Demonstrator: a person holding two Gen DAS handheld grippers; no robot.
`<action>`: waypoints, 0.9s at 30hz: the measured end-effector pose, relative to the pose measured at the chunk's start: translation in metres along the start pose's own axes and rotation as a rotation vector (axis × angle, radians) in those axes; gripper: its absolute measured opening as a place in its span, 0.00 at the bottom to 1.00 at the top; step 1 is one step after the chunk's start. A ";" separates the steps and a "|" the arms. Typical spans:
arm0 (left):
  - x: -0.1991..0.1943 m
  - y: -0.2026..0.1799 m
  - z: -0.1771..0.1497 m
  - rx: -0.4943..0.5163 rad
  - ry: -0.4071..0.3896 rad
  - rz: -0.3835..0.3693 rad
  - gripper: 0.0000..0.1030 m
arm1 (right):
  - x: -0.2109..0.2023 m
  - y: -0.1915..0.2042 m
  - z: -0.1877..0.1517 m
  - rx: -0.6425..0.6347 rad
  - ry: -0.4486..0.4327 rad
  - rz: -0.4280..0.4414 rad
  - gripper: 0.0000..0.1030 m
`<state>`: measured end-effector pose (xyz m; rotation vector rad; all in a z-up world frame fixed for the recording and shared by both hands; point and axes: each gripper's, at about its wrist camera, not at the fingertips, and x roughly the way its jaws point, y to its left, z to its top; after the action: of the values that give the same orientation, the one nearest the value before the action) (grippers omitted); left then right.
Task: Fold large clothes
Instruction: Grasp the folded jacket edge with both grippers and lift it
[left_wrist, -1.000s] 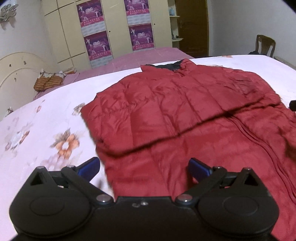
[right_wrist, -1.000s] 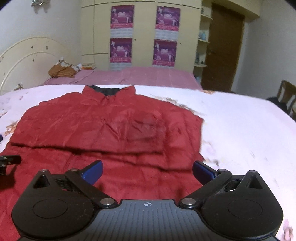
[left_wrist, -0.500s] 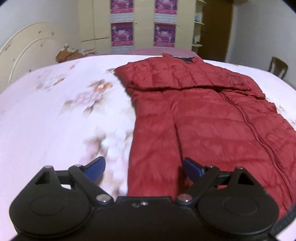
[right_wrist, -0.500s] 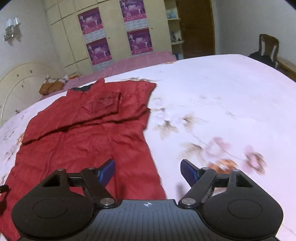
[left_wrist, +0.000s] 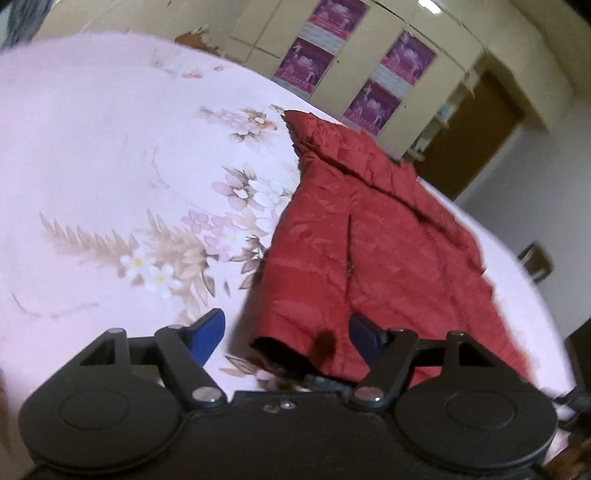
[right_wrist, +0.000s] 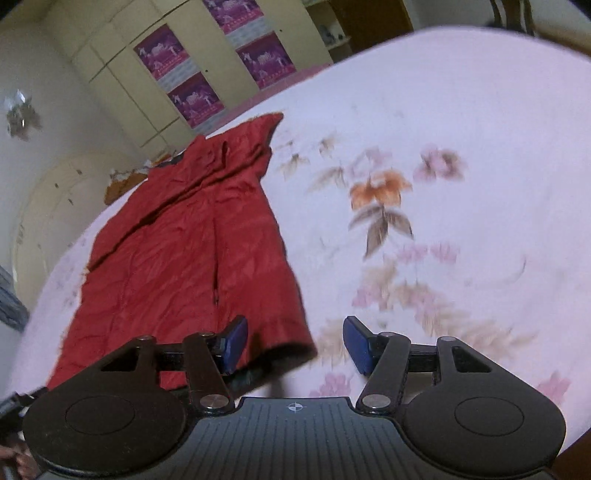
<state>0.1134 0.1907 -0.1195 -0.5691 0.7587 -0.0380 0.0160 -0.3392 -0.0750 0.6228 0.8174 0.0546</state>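
**Operator:** Red quilted fabric, one piece only: a single padded jacket (left_wrist: 373, 236) lying flat on the pink flowered bedsheet (left_wrist: 110, 155), its sleeves folded across the chest and its hem toward me.

**Desk:** Count the rest, left to right.

**Operator:** On the left wrist view I see four purple posters (left_wrist: 312, 66) on the cream wardrobe doors (left_wrist: 258, 44), then one brown door (left_wrist: 476, 133), then one wooden chair (left_wrist: 537, 260) at the far right edge. On my right wrist view the jacket (right_wrist: 184, 251) sits left of centre with bare sheet (right_wrist: 461, 166) to its right, and the same four posters (right_wrist: 192, 98) show up top.

**Desk:** And the fingers?

**Operator:** My left gripper (left_wrist: 288, 334) is spread wide. The jacket's left hem corner lies between its two blue pads (left_wrist: 207, 336); the right-hand pad is up against the fabric, the left-hand one is over the sheet, just beside the cloth. It holds nothing.

**Desk:** Right side?

**Operator:** My right gripper (right_wrist: 295, 341) is also spread wide. The jacket's right hem corner sits in the gap, near the left-hand pad (right_wrist: 234, 343); the other pad is over the sheet, apart from the cloth. I cannot tell if either pad presses the fabric. Nothing pinched.
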 end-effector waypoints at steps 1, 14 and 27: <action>0.003 0.006 0.002 -0.059 0.009 -0.045 0.64 | 0.007 -0.003 0.004 0.030 0.007 0.022 0.56; 0.062 0.007 0.046 -0.002 0.182 -0.212 0.59 | 0.056 -0.036 0.048 0.173 0.140 0.333 0.53; 0.058 -0.008 0.056 0.050 0.140 -0.285 0.04 | 0.071 -0.023 0.055 0.133 0.192 0.384 0.05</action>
<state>0.1937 0.1972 -0.1203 -0.6279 0.8056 -0.3621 0.0988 -0.3657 -0.1061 0.9042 0.8820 0.4178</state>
